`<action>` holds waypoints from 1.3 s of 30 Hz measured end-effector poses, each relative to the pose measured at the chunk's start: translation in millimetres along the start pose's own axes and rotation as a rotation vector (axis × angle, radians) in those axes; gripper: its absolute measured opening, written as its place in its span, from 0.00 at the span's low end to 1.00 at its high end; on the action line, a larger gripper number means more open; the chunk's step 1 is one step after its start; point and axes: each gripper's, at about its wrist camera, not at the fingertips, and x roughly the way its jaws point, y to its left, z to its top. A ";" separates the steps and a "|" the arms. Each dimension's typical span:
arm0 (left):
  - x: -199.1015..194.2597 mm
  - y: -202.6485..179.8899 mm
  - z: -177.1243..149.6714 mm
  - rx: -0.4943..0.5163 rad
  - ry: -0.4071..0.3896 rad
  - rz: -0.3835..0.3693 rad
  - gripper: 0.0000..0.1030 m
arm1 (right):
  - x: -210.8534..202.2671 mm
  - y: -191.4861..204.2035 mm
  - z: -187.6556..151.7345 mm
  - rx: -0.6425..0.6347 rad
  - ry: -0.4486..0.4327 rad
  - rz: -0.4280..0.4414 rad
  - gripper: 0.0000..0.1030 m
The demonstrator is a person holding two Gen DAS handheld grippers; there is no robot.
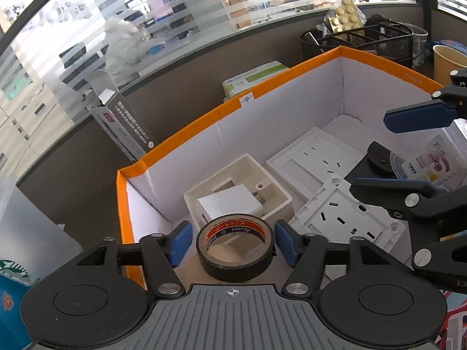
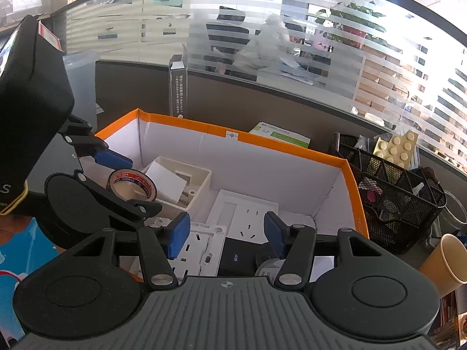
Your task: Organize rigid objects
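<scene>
A black tape roll point(image 1: 235, 262) with a red-and-white inner label sits between my left gripper's point(image 1: 234, 242) blue pads, over the near left corner of the orange-rimmed white box point(image 1: 204, 122). A gap shows at the left pad, so these jaws are open. The right wrist view shows the same tape roll point(image 2: 132, 186) tilted. My right gripper point(image 2: 227, 237) hovers over the box's near right part, its pads apart with nothing between them. Beneath it lie white socket plates point(image 2: 248, 213) and a black device point(image 2: 233, 256). A beige junction box point(image 1: 280, 192) lies further in.
A clear plastic case point(image 1: 440, 157) lies at the box's right end. A black mesh organiser point(image 2: 394, 192) and a paper cup point(image 2: 449, 259) stand to the right. A grey carton point(image 1: 125, 125) and a green-and-white pack point(image 1: 254, 78) stand behind the box, before a glass partition.
</scene>
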 end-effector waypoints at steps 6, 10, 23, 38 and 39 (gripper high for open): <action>-8.6 1.7 0.3 -0.020 -0.017 0.030 0.89 | -7.7 0.0 -2.1 0.003 -0.010 -0.012 0.57; -20.7 2.1 0.3 -0.024 -0.051 0.053 0.96 | -12.2 -0.9 -4.3 0.009 -0.014 -0.017 0.58; -88.9 3.8 -2.9 -0.024 -0.233 0.137 0.98 | -61.5 5.1 -0.1 0.024 -0.127 -0.055 0.75; -152.7 8.5 -27.1 -0.144 -0.433 0.163 0.99 | -131.6 26.1 -5.9 0.054 -0.338 -0.160 0.99; -156.0 9.2 -30.1 -0.167 -0.458 0.166 1.00 | -136.1 28.0 -9.5 0.064 -0.372 -0.171 1.00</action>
